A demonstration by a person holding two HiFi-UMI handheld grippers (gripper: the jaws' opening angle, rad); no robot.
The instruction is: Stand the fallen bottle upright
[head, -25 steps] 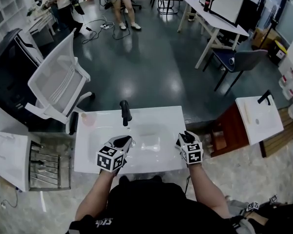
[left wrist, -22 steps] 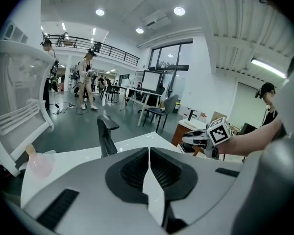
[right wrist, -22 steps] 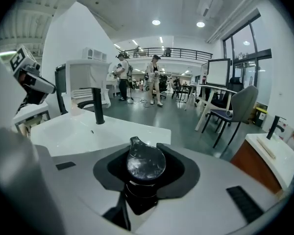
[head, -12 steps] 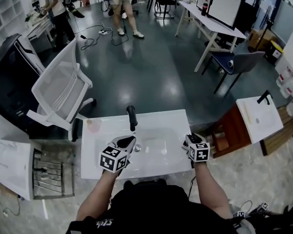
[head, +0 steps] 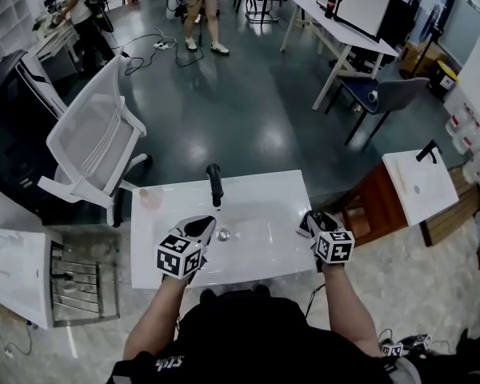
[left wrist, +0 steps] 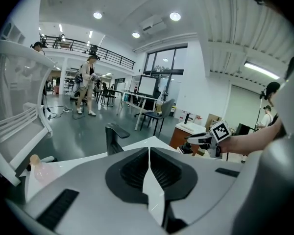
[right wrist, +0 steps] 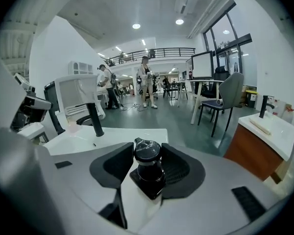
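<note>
Head view: a white rectangular washbasin top [head: 256, 190] lies directly in front of the person, with a black upright tap [head: 214, 184] at the middle of its far edge. A pale pink translucent cup [head: 150, 198] stands at the far left corner of the top. A white mesh office chair [head: 92, 138] stands on the grey floor beyond the left side of the basin.

Right gripper view: a small black bottle with a square base and round black cap [right wrist: 147, 168] stands upright on the white surface, between the two jaws. The jaws of the right gripper [head: 314, 222] are opening. A clear gap shows between the left pad and the bottle; the right pad lies close alongside it, and no pressing is evident. In the head view this places the bottle at the right edge of the basin top, well apart from the tap.

Left gripper view: the left gripper [left wrist: 149, 155] has its jaws closed, tips meeting along a thin line, with nothing between them. It is held over the near left part of the basin, pointing towards the tap. The right gripper and its marker cube are visible to its right in this view.
</note>
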